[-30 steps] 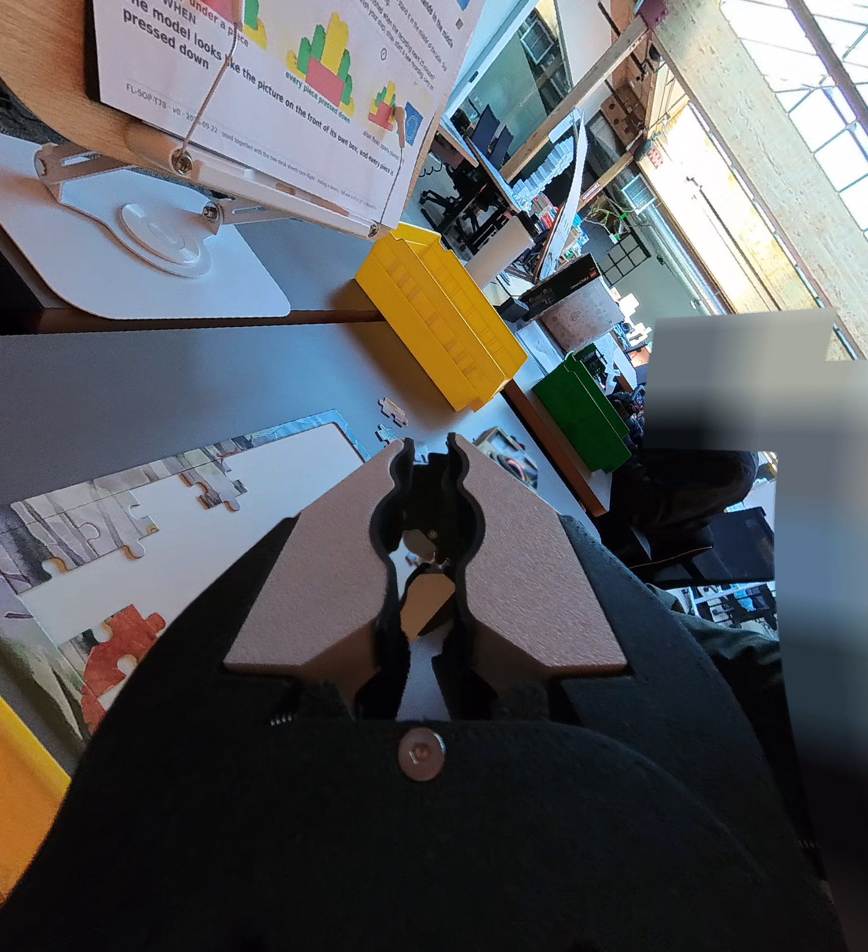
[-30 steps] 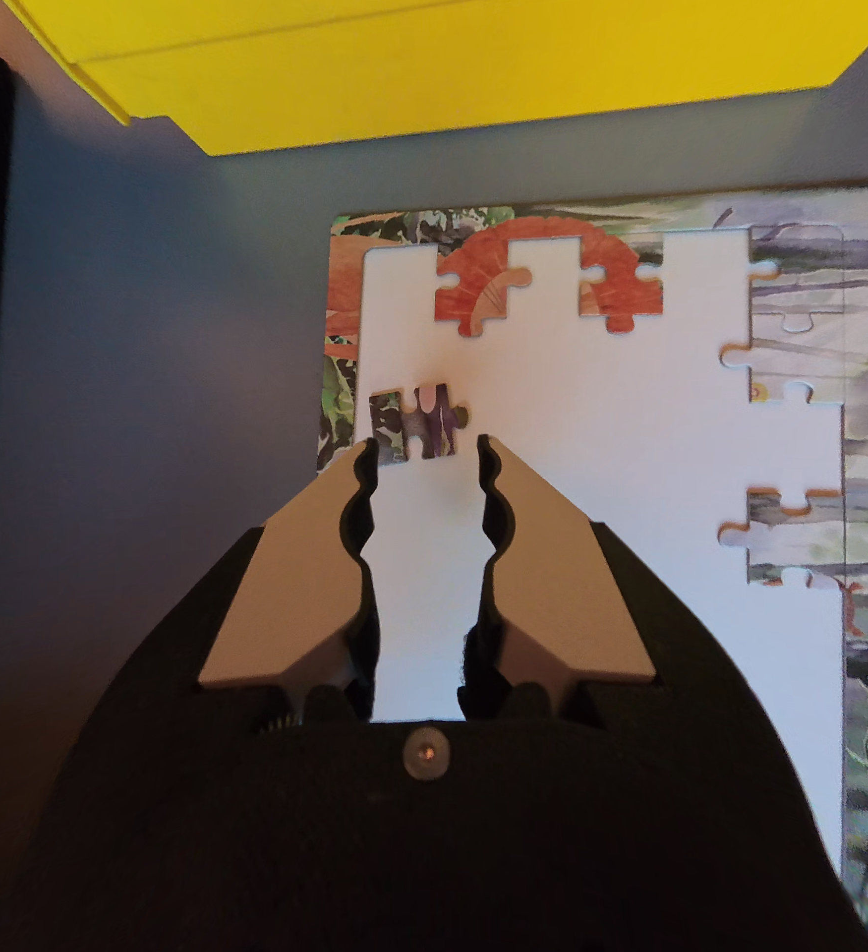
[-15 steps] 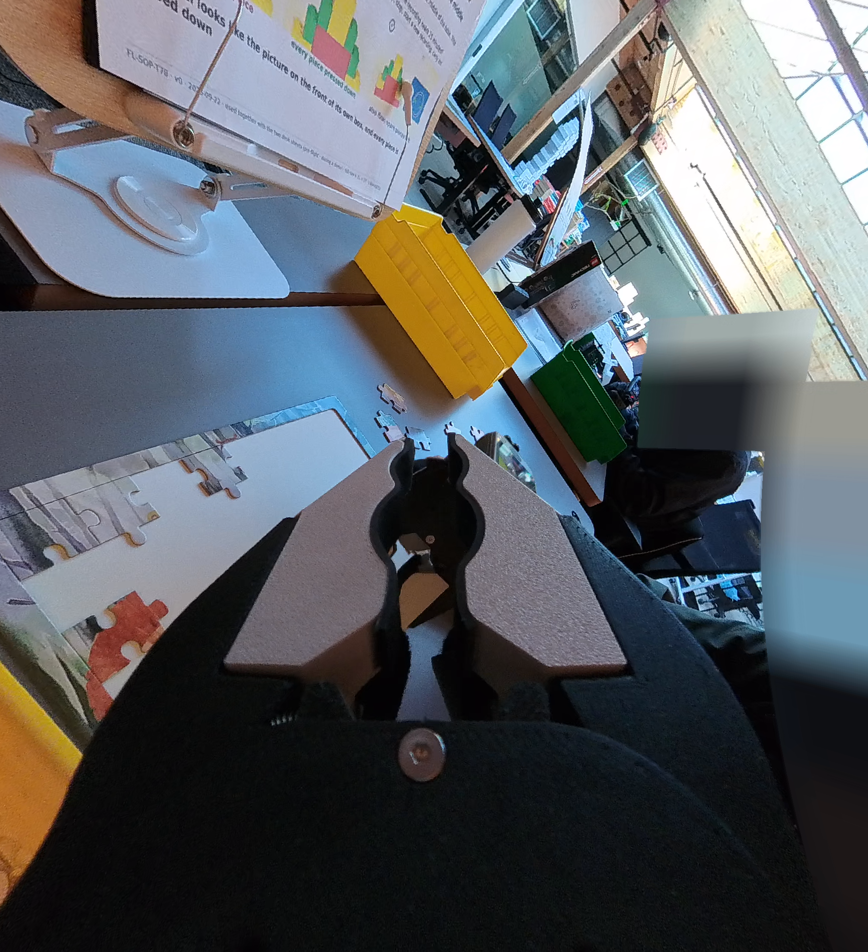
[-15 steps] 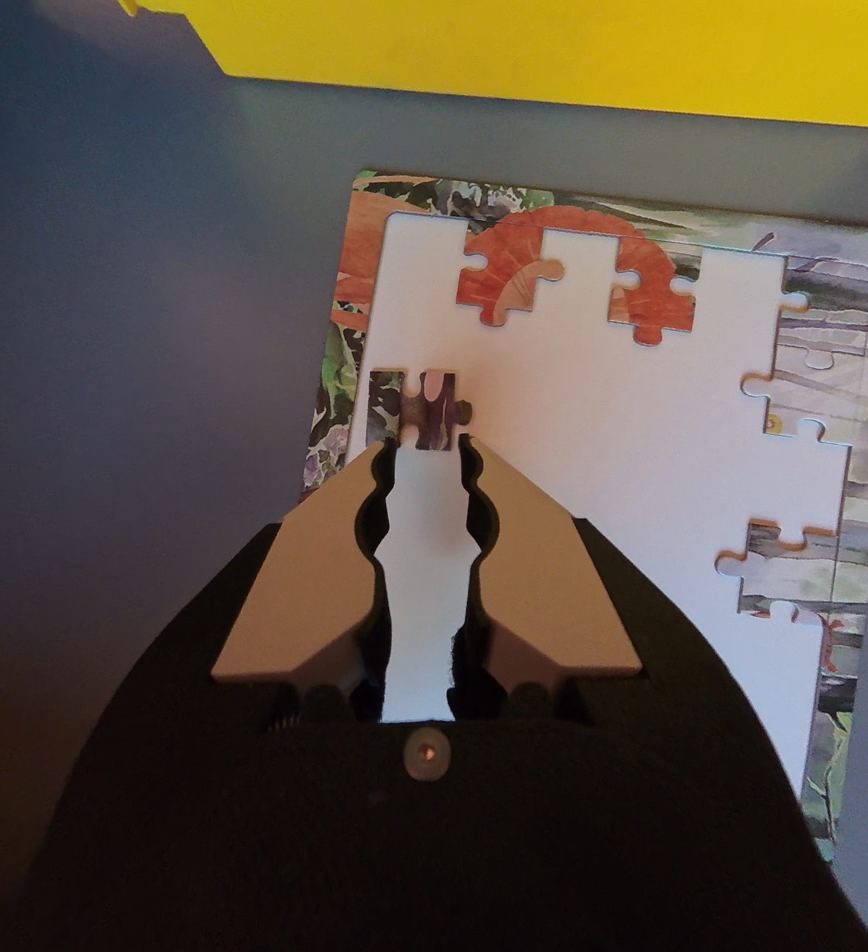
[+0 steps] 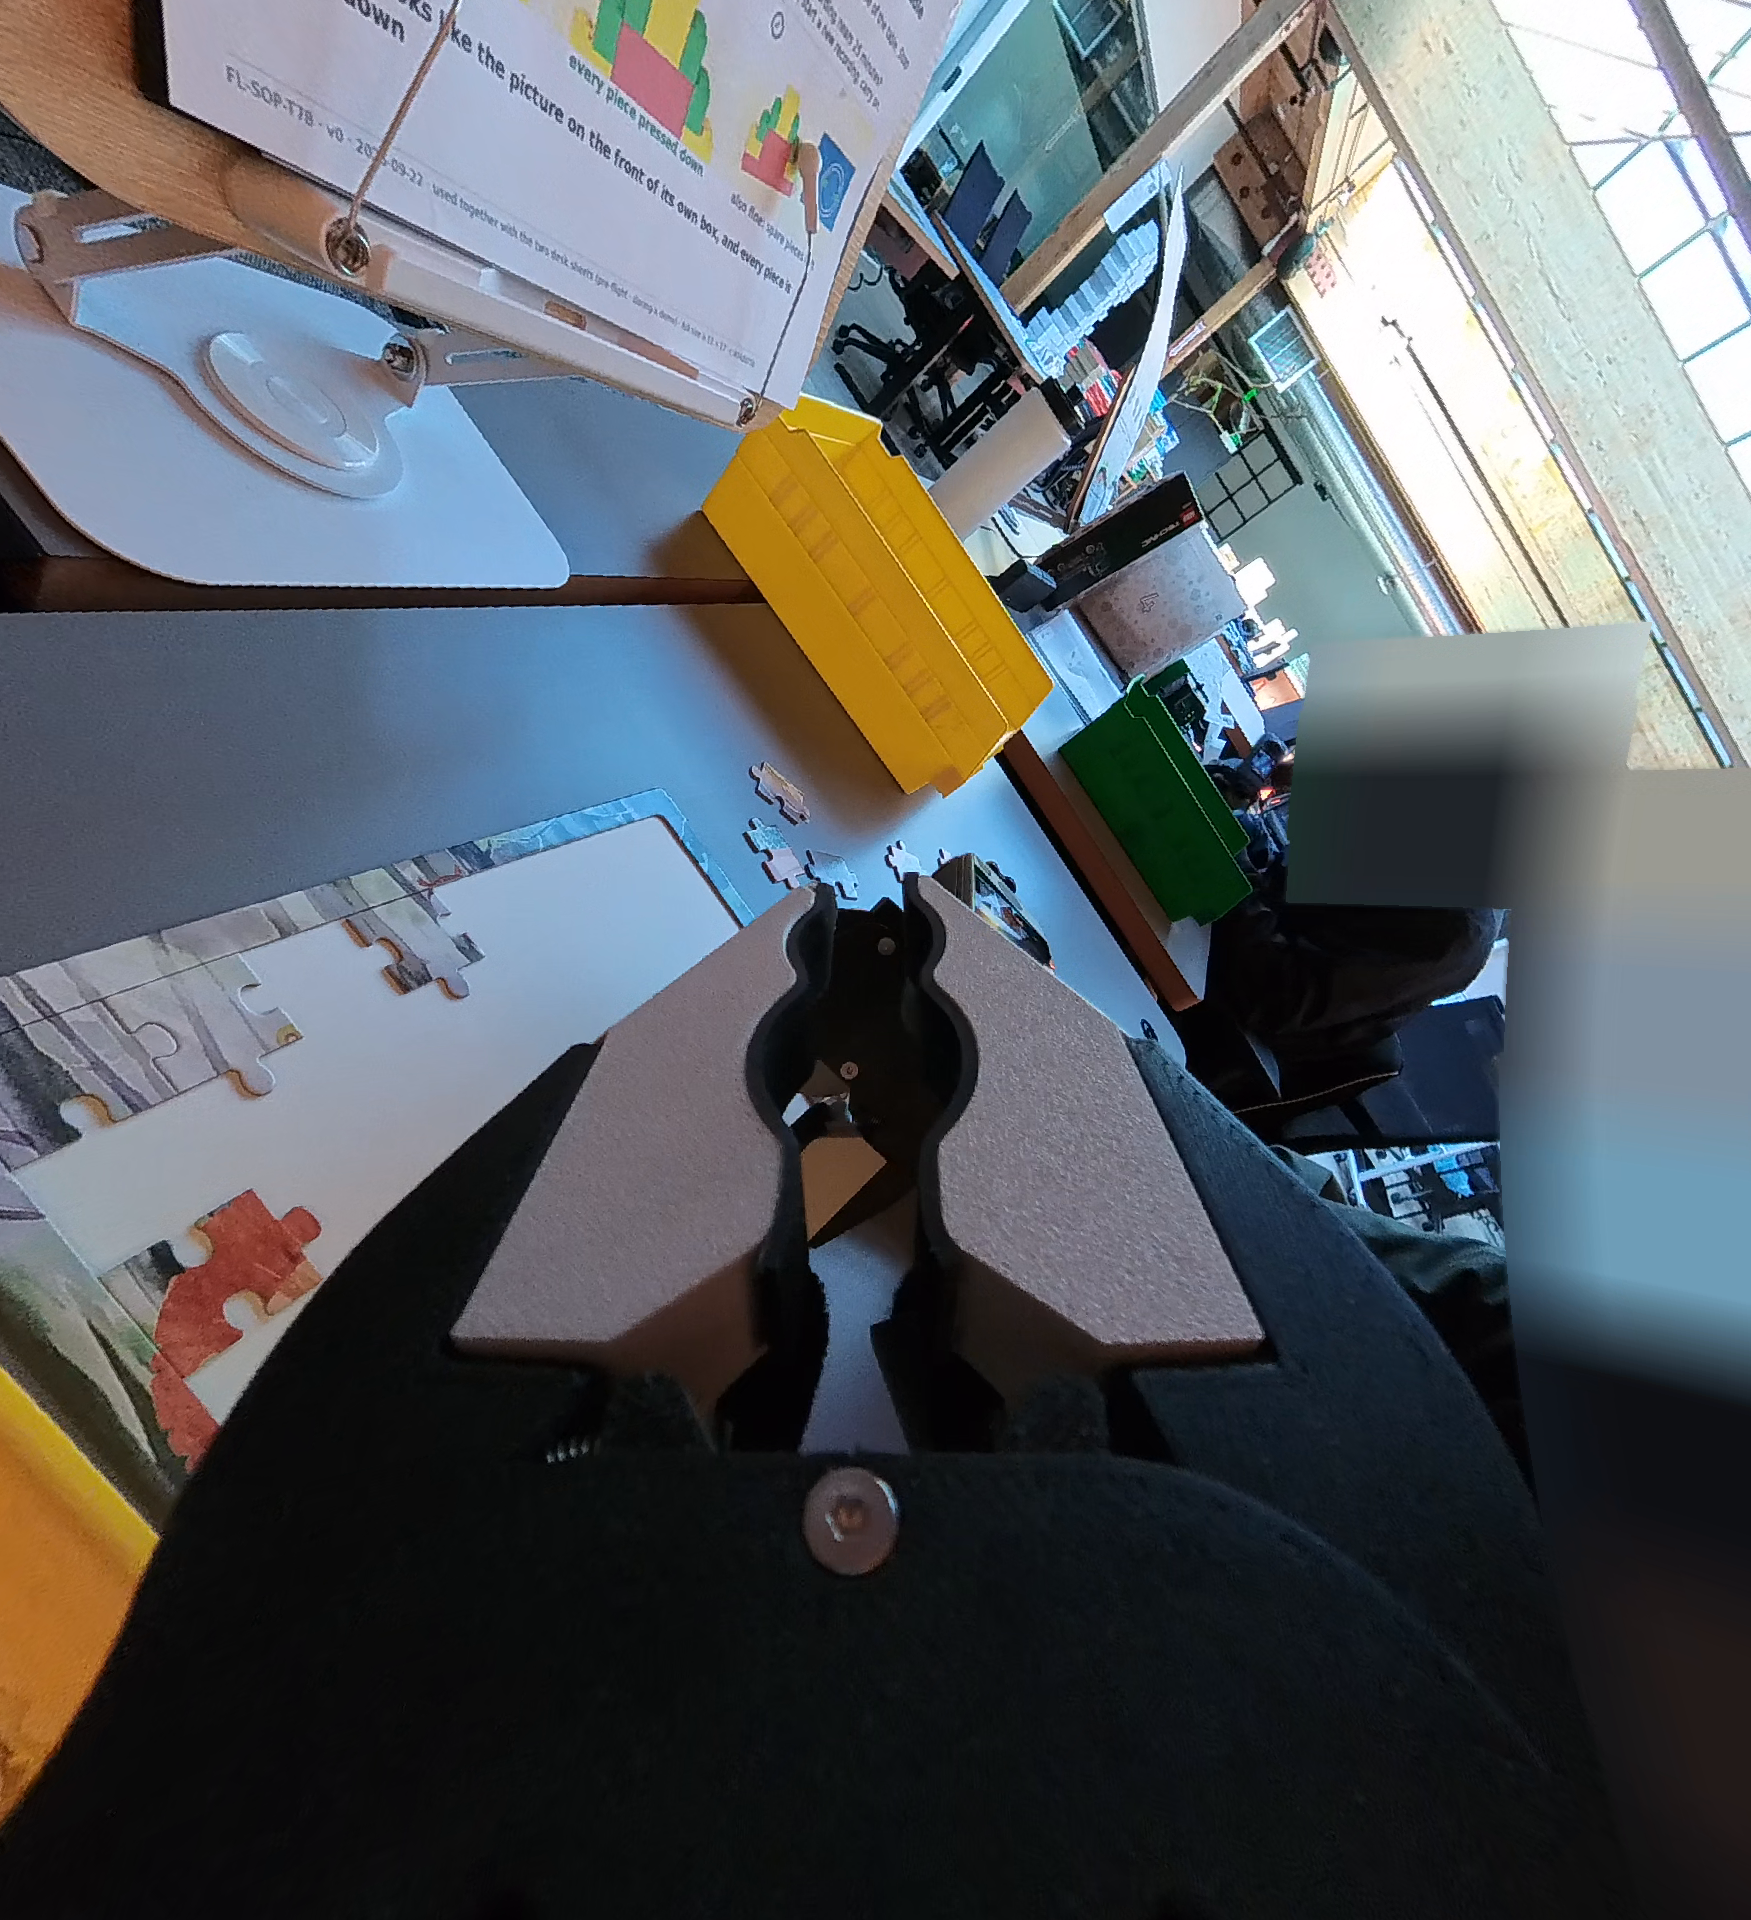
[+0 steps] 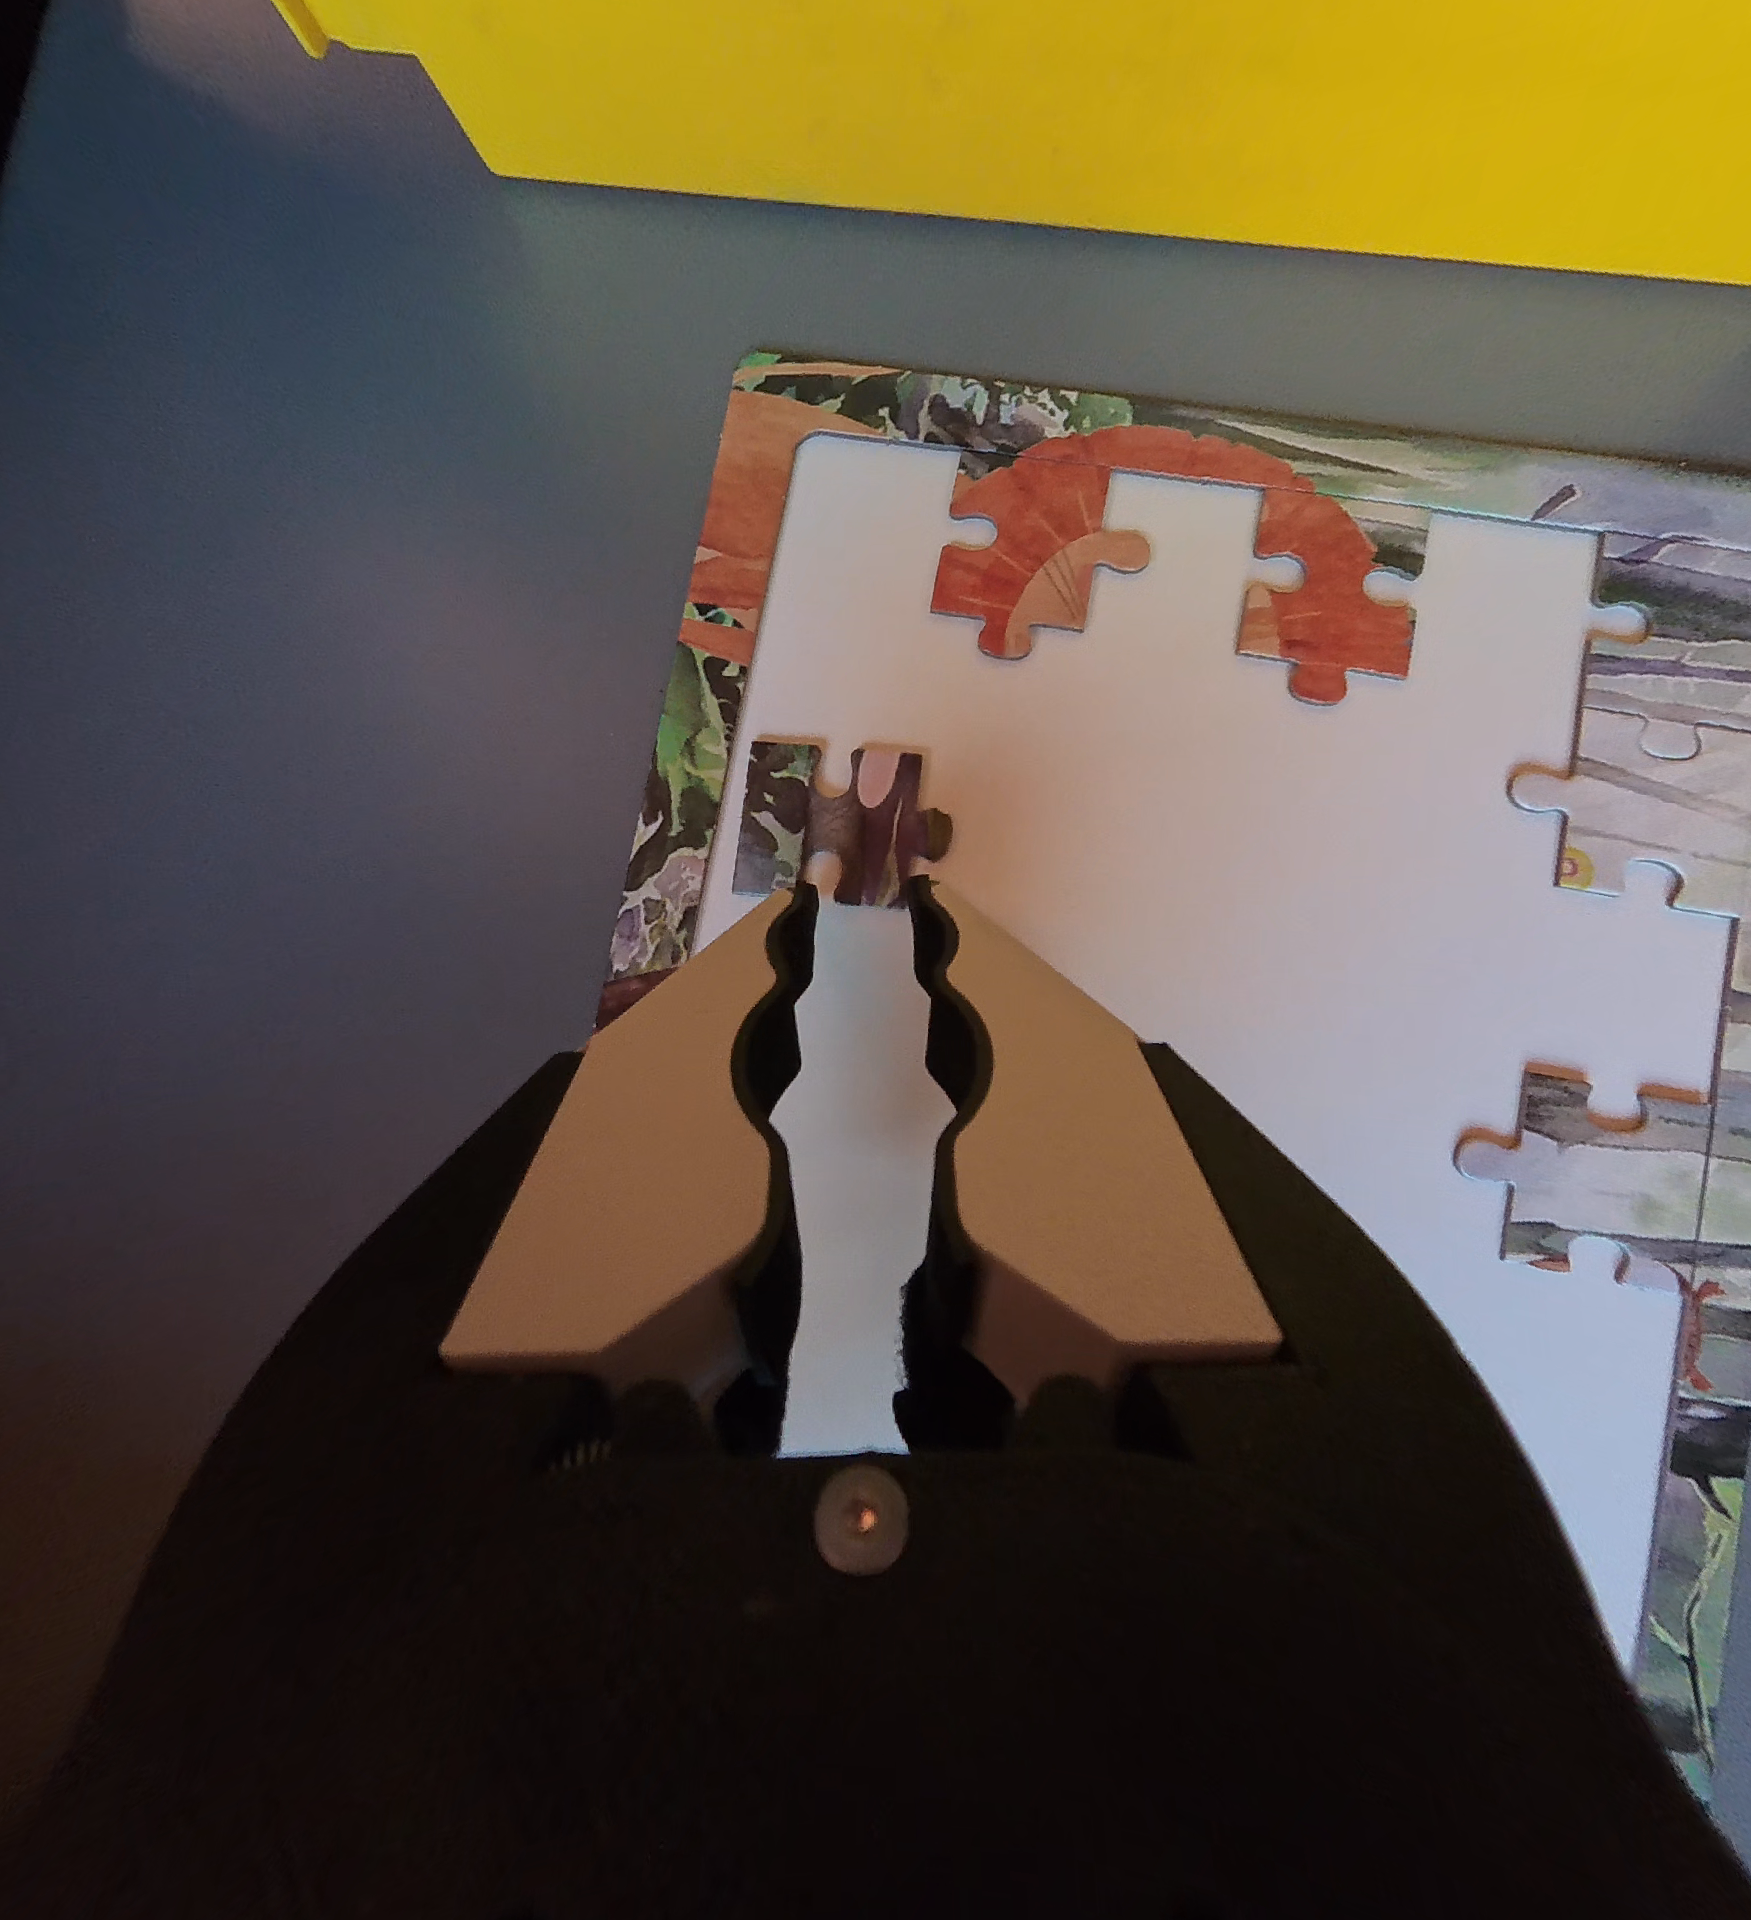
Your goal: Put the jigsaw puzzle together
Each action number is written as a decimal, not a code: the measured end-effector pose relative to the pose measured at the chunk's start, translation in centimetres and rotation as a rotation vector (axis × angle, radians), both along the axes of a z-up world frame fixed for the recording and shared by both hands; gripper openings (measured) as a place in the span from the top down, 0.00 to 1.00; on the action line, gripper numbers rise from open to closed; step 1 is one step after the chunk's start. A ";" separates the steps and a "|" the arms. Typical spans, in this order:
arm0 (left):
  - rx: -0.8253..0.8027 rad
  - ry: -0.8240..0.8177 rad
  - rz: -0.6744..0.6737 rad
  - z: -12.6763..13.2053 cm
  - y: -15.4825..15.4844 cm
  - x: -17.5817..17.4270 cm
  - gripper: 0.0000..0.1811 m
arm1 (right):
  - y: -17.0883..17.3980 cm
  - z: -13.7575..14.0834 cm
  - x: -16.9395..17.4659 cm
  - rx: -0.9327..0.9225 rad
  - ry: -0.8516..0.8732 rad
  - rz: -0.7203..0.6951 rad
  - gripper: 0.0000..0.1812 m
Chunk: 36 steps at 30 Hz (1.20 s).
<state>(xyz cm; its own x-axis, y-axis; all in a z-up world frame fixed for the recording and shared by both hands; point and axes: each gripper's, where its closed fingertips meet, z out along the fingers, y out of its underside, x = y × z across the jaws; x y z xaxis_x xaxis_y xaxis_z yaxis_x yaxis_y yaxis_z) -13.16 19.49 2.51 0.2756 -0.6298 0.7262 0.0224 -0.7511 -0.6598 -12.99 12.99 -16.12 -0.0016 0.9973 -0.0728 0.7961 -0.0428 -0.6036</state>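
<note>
Right wrist view: right gripper (image 6: 863,891) part open, tips straddling dark piece (image 6: 843,826) at tray (image 6: 1162,935) left edge, likely nudging it home. Left gripper (image 5: 866,902) nearly closed, empty, parked clear above tray.

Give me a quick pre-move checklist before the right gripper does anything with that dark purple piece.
1. Right gripper jaws narrowly parted: ok.
2. Fingertips level with the dark purple jigsaw piece, near edge: ok; contact: cannot tell.
3. Piece flush against the printed cardboard puzzle frame: cannot tell.
4. White tray area beside it free: ok.
5. Left gripper empty: cannot tell; something tan between its fingers.
6. Loose pieces on grey table: ok.
</note>
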 end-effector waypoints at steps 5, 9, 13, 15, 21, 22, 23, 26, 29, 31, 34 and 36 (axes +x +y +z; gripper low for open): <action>-0.002 0.002 -0.003 -0.1 0.0 0.1 0.94 | 0.3 -0.1 0.0 0.072 -0.028 0.012 0.91; -0.006 0.003 -0.008 -0.1 -0.1 0.1 0.94 | 0.3 -0.3 -0.1 0.081 -0.038 0.014 0.93; -0.007 0.005 -0.010 -0.2 -0.1 0.2 0.94 | 0.2 -0.2 -0.1 0.082 -0.042 0.010 0.93; -0.007 0.005 -0.010 -0.2 -0.1 0.1 0.94 | 0.2 -0.2 0.0 0.080 -0.049 0.009 0.93; -0.009 0.006 -0.013 -0.2 -0.2 0.2 0.94 | 0.1 0.0 -0.3 0.066 -0.062 -0.016 0.93; -0.010 0.006 -0.014 -0.2 -0.2 0.2 0.94 | 0.1 0.0 -0.3 0.069 -0.068 -0.014 0.93; -0.010 0.006 -0.014 -0.2 -0.2 0.2 0.94 | 0.0 0.0 -0.4 0.074 -0.071 -0.013 0.93; -0.010 0.007 -0.014 -0.2 -0.2 0.2 0.94 | 0.0 0.1 -0.6 0.087 -0.079 -0.018 0.93; -0.010 0.006 -0.014 -0.2 -0.2 0.2 0.94 | 0.1 -0.1 -0.9 0.127 -0.097 -0.016 0.93; -0.010 0.006 -0.014 -0.2 -0.2 0.2 0.94 | 0.1 -0.2 -1.2 0.150 -0.104 -0.009 0.93; -0.011 0.006 -0.016 -0.2 -0.2 0.2 0.94 | 0.1 -0.2 -1.6 0.190 -0.109 0.003 0.93; -0.011 0.006 -0.015 -0.2 -0.2 0.2 0.94 | 0.1 -0.1 -1.7 0.205 -0.110 0.008 0.93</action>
